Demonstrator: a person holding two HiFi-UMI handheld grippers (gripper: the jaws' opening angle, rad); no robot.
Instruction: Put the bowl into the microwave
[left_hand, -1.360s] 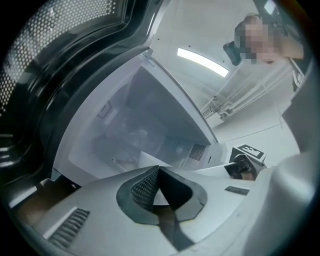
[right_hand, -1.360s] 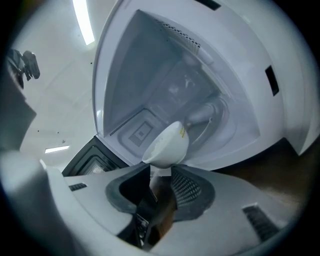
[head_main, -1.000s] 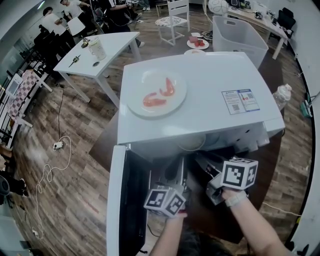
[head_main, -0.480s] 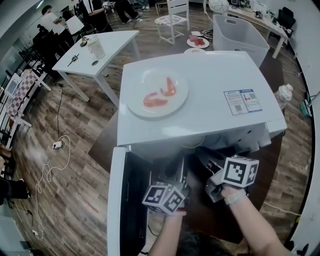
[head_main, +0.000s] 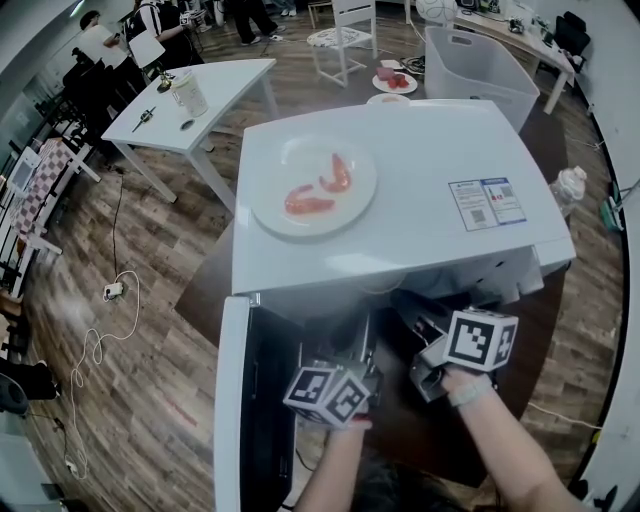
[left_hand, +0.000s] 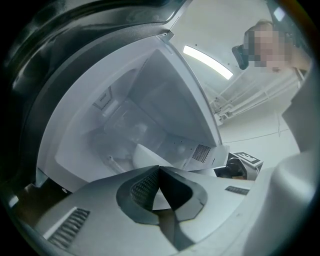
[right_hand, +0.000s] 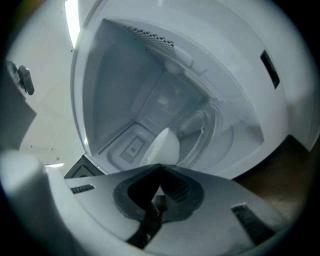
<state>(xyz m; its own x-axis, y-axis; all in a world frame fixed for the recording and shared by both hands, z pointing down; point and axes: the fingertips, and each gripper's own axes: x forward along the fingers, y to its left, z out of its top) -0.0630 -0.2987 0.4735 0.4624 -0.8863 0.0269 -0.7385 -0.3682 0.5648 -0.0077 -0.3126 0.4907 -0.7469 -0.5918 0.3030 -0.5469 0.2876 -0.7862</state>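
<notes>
Holding: the left gripper (left_hand: 159, 171) and the right gripper (right_hand: 160, 169) each have their jaws clamped on the rim of the white bowl (right_hand: 161, 145), one from either side.
Bowl position: inside the mouth of the microwave (head_main: 400, 170), over its glass turntable (right_hand: 216, 125). I cannot tell whether it rests on the glass yet.
Microwave: it fills most of the table (head_main: 548, 325), front toward the near edge, door (head_main: 232, 400) swung out at the near left corner.
Change noted: a second ago the bowl's rim showed past the cabinet's front lip in the head view. Now it is nearly hidden.
Meaning: I judge insertion almost complete, with set-down and release outstanding.
Risk: a plate (head_main: 300, 228) of red food sits on the cabinet top, and a knock could shift it.
</notes>
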